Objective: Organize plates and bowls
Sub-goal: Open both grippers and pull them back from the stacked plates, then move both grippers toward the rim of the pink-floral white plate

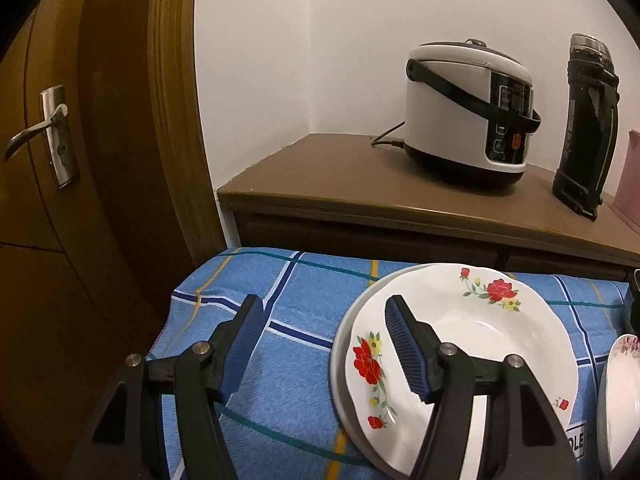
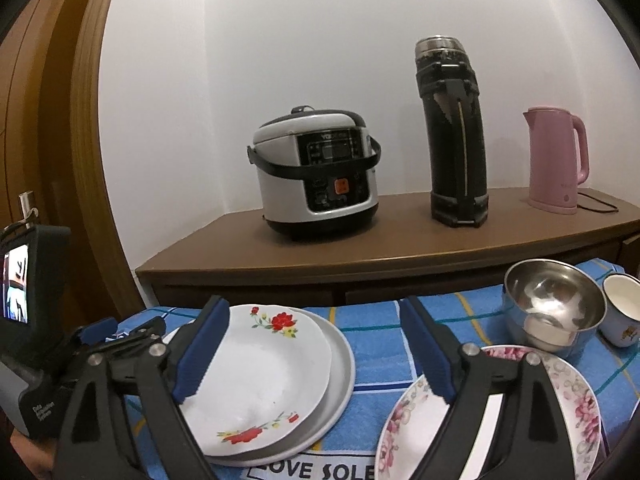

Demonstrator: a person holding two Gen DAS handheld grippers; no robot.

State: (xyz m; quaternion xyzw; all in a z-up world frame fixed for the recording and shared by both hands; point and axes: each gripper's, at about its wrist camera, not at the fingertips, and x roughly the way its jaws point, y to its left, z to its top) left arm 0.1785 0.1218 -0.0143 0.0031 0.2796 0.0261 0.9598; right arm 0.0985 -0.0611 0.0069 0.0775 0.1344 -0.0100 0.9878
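Right wrist view: red-flowered plate [image 2: 264, 364] stacked on plain grey plate [image 2: 340, 364], middle of blue checked cloth [image 2: 376, 364]; likely one finished pile.
Pink-flowered plate [image 2: 576, 412]: apart, right of stack, likely next.
Steel bowl [image 2: 554, 304]: behind it, beside mug [image 2: 622, 308].
Right gripper [image 2: 316, 350]: fingers apart, empty.
Left gripper [image 1: 324, 350]: fingers apart, empty, over stack's left rim.

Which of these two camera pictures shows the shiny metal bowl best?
The right wrist view: the metal bowl sits whole on the blue cloth, beside a mug. The left wrist view does not show it at all.
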